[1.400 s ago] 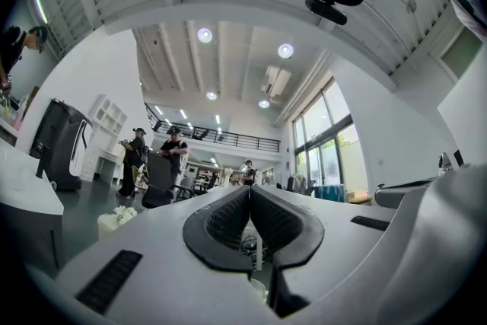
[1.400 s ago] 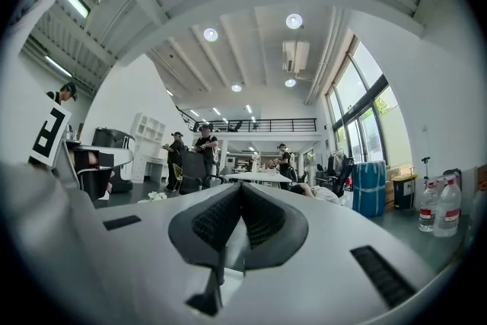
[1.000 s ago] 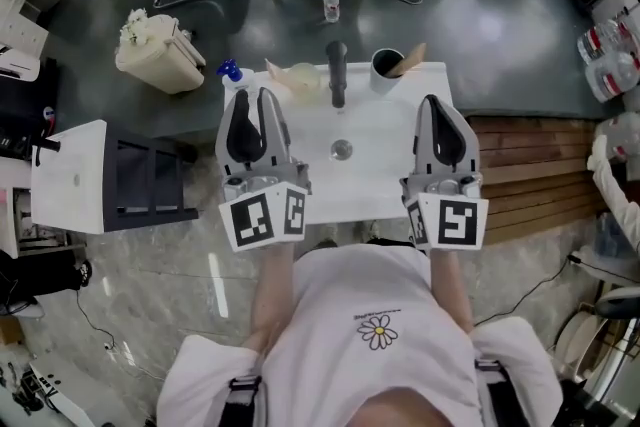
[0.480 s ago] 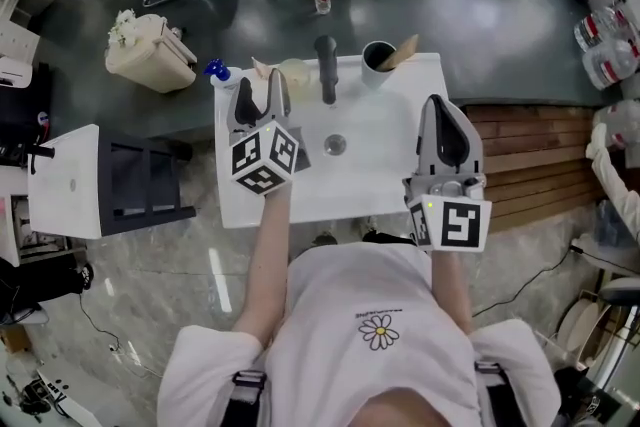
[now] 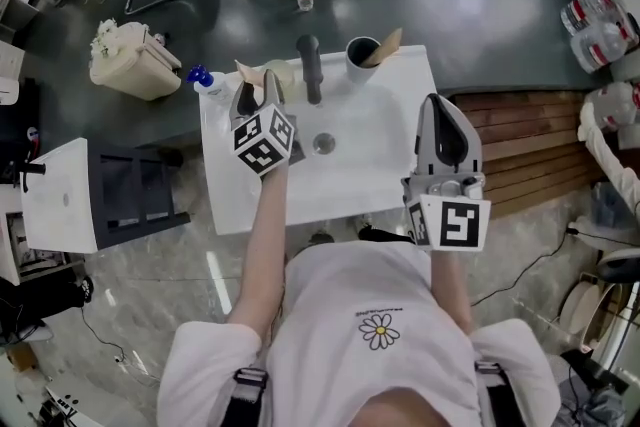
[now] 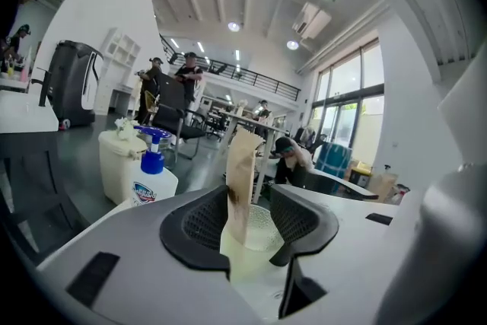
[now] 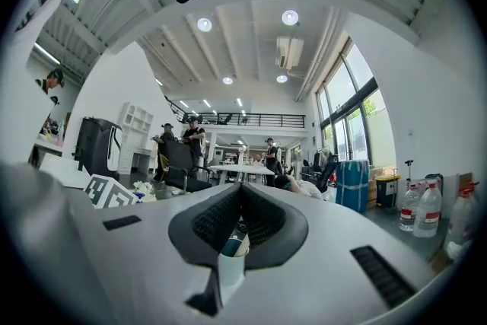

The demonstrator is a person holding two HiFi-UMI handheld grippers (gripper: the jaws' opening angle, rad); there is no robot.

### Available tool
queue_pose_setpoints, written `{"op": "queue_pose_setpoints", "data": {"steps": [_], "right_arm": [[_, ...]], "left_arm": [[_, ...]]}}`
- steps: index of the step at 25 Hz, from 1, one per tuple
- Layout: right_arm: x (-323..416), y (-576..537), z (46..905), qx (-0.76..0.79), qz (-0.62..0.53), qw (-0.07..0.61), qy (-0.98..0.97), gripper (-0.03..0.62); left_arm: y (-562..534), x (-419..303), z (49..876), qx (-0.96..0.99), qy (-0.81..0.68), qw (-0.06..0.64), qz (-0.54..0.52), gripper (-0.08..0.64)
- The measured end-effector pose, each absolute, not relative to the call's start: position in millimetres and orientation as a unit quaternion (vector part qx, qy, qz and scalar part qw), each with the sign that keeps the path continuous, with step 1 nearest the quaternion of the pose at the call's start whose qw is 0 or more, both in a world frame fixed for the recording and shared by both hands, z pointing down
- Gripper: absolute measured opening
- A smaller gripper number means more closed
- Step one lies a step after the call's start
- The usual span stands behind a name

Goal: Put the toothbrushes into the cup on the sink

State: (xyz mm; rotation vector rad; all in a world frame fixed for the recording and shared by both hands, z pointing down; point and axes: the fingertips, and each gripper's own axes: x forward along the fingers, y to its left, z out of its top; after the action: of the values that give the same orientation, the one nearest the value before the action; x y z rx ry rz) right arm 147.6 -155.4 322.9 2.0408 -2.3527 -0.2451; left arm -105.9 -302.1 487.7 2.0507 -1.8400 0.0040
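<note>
Counts: one white rectangular sink (image 5: 370,145); one dark upright faucet (image 5: 311,67); one white round cup (image 5: 356,68); one clear ribbed glass (image 6: 266,228); two brown paper toothbrush packets (image 5: 389,44) (image 6: 242,171); one blue-pumped soap bottle (image 5: 203,80); two white handheld grippers: left gripper (image 5: 257,87), right gripper (image 5: 437,105).

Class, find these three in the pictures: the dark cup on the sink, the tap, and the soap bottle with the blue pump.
dark cup (image 5: 358,53), head view, its bare dark inside.
tap (image 5: 311,67), head view, middle of its dark body.
soap bottle (image 6: 154,185), left gripper view, its white body.
</note>
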Motion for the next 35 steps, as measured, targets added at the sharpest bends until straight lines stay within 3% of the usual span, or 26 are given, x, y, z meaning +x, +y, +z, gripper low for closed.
{"op": "queue_pose_setpoints", "data": {"steps": [13,22,35], "right_arm": [[150.5,-150.1,325.6,0.658,-0.078,0.017,-0.748,0.012],[149.4,-144.3,318.7,0.652,-0.084,0.009,-0.753,0.012],[127.0,-142.7,289.4,0.621,-0.113,-0.028,-0.775,0.012]], "left_arm": [[-305.8,-109.1,499.8,0.724,-0.664,0.185,0.027,0.063],[-295.1,-101.1,471.0,0.739,-0.656,0.154,0.016,0.055],[-239.7,-110.7,351.6,0.748,-0.662,0.028,-0.046,0.051]]}}
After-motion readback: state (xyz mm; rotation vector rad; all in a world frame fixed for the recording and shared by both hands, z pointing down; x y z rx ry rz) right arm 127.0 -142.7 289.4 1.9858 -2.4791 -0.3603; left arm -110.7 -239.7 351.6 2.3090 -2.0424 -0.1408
